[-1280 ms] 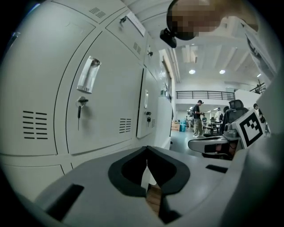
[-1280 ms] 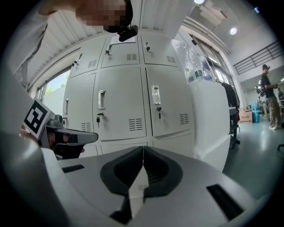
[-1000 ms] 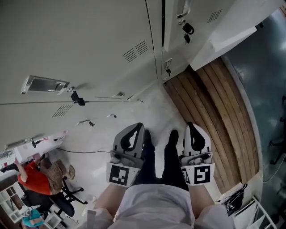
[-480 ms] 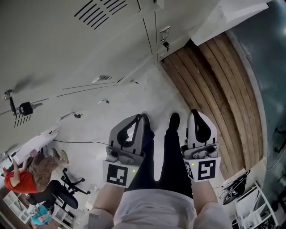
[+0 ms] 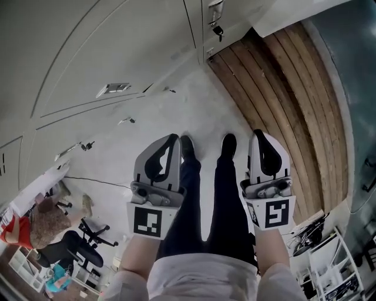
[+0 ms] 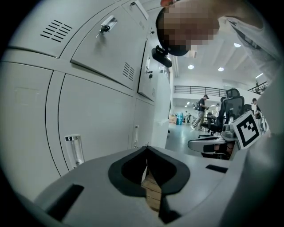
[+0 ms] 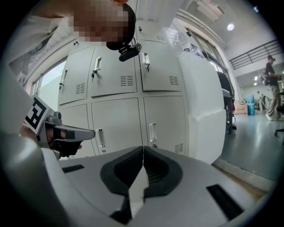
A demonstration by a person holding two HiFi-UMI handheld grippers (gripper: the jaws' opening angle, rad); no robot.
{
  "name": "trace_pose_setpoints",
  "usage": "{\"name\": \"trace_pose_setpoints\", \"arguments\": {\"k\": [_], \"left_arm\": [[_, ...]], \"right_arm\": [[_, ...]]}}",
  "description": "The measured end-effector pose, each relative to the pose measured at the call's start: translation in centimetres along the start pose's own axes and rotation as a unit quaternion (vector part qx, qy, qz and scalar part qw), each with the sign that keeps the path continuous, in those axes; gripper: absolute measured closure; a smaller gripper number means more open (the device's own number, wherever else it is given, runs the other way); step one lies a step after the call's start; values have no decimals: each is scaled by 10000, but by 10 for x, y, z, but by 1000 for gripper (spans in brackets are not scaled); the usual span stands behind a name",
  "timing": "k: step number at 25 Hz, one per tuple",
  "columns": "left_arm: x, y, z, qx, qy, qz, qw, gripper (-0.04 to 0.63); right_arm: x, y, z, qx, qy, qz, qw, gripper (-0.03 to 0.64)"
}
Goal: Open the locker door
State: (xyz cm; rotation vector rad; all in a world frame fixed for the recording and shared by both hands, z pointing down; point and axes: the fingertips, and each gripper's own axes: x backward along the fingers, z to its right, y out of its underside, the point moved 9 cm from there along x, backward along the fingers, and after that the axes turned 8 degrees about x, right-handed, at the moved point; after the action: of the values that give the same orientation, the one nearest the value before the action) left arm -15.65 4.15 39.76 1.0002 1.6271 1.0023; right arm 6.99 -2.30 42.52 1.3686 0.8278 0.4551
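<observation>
A bank of grey lockers (image 5: 117,47) fills the top of the head view; one door's handle with a hanging key (image 5: 216,13) shows at the upper edge. My left gripper (image 5: 173,139) and right gripper (image 5: 259,134) hang low beside the person's legs, well short of the lockers, both shut and empty. In the right gripper view the shut jaws (image 7: 143,149) face lower locker doors with upright handles (image 7: 152,131) about a step away. From the left gripper (image 6: 147,149), the locker row runs along the left, with a door handle (image 6: 73,150) nearby.
A strip of wooden planks (image 5: 276,88) runs along the floor at right. A tall white block (image 7: 202,119) stands beside the lockers. An office chair (image 5: 82,247) and a seated person (image 5: 14,229) are at lower left, wire shelving (image 5: 329,276) at lower right.
The head view has tipped downward, so the lockers slid up and mostly out of frame. Both grippers stay shut, low by the legs.
</observation>
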Motion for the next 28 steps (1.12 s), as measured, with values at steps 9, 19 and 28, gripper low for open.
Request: {"name": "trace_pose_setpoints", "arguments": {"k": [9,19,28], "left_arm": [[-6,0,-7,65,-99,-16,9999,586],[-12,1,-12,87,-89,-61,9999,586],[-13,4,-16,78,-105,-132,9998,586]], "right_arm": [[-34,-1,13,105,-66,83,9999,603],[-64,-4,24,-7,-528,199,9984,398],[-100,-8,32,134,-832,127,9964,385]]}}
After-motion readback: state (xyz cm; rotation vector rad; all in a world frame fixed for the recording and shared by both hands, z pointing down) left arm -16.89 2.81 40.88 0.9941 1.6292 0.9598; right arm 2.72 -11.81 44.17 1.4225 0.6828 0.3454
